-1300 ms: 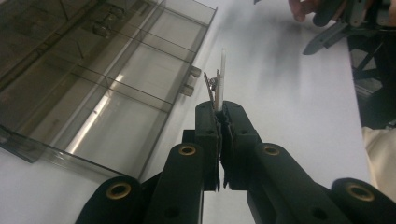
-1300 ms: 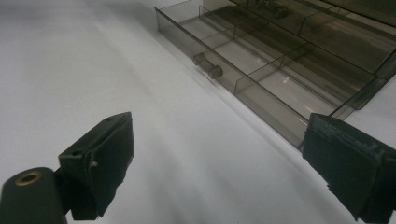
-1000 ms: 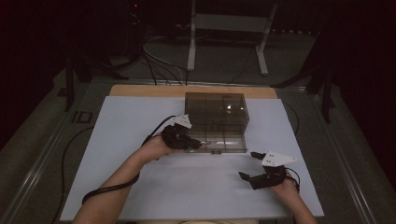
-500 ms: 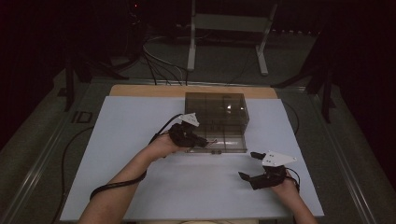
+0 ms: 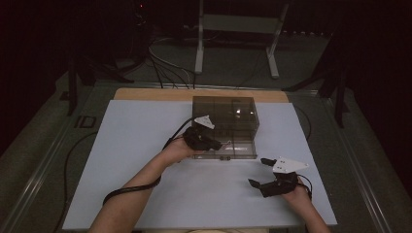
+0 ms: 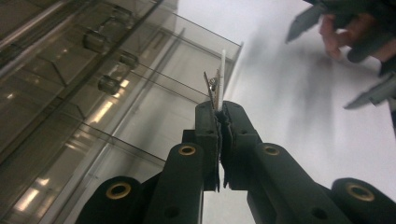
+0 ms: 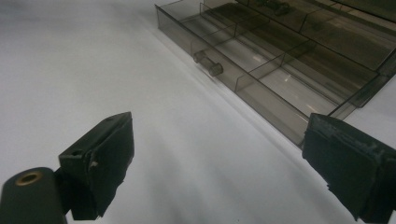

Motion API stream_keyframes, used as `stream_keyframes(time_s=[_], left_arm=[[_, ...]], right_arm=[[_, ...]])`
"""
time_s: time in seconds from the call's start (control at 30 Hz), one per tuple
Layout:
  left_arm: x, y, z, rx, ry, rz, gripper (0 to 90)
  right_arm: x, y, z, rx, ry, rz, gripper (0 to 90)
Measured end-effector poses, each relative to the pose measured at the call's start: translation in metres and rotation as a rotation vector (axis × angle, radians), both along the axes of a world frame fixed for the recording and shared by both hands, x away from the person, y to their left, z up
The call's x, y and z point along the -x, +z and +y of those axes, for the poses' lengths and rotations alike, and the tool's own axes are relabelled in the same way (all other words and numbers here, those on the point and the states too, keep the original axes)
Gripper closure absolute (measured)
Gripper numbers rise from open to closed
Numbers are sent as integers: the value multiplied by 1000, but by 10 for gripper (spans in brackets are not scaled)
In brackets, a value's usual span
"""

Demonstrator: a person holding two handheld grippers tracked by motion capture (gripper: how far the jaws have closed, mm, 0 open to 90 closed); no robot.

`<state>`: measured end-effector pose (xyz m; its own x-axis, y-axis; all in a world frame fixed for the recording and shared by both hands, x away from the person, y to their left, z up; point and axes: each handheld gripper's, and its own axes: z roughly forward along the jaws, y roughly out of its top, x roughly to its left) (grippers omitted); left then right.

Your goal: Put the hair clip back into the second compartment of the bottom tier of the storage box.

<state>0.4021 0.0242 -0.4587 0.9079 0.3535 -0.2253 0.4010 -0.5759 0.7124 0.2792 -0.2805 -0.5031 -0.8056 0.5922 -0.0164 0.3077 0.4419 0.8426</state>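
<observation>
A small flat item, thin and pale with a metal clip-like part beside it, is pinched at the tips of the left gripper, whose jaws are closed tight on it; what exactly it is cannot be told. It hangs over the pulled-out bottom drawer of a smoky clear plastic drawer box, near the drawer's front wall. In the high view the left gripper sits at the box's front left, over that drawer. The step in hand looks like placing the item into one of the drawer's compartments. To do it well, I would pick one cell between the dividers, bring the tips low inside its walls so the thin piece cannot bounce or slide out over the front lip, and only then ease the jaws apart. The right gripper rests wide open and empty above the white tabletop, near the drawer's corner; in the high view it is well clear, ready to steady or close the drawer.
</observation>
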Motion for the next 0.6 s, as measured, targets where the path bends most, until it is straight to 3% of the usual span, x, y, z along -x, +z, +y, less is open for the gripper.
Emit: stream_keyframes(time_s=[0.27, 0.6], left_arm=[[-3, -7, -5, -24, 50, -3, 856], [-4, -16, -10, -68, 74, 5, 855]], right_arm=[[0, 0, 1, 8, 3, -2, 96], [0, -1, 1, 13, 4, 4, 98]])
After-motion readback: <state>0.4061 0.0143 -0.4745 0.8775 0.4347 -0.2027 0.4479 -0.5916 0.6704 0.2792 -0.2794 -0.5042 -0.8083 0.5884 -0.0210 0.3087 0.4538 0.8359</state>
